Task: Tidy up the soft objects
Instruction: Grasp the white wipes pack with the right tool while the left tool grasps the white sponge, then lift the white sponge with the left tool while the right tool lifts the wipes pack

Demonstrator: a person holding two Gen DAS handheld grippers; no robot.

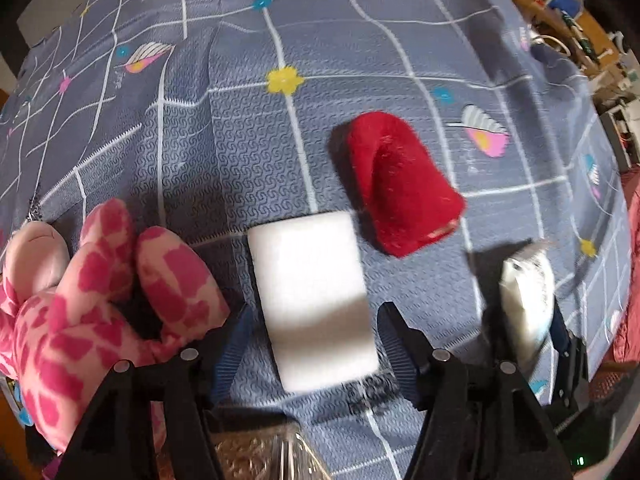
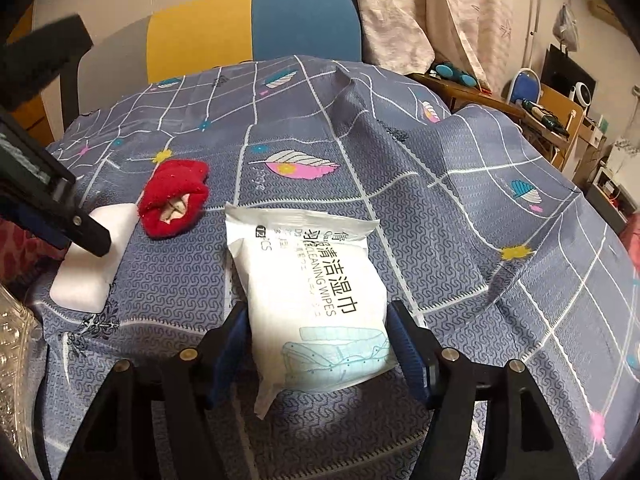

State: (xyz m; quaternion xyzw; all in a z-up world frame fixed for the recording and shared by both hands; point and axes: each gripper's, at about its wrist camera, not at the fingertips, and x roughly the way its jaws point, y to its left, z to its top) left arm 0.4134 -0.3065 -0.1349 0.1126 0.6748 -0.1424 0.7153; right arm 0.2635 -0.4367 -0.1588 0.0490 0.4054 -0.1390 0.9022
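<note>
Left wrist view: a pink patchwork plush toy [image 1: 92, 300] is lying leftmost on the cloth-covered bench [image 1: 240, 120]. The left gripper [image 1: 312, 332] is hanging over the white sponge block [image 1: 312, 300], jaws apart, likely to grab it. A red sock [image 1: 400, 188] is resting beside. Rightmost, the right gripper [image 2: 320, 344] is straddling the wet-wipes pack [image 2: 316, 292], jaws apart.
</note>
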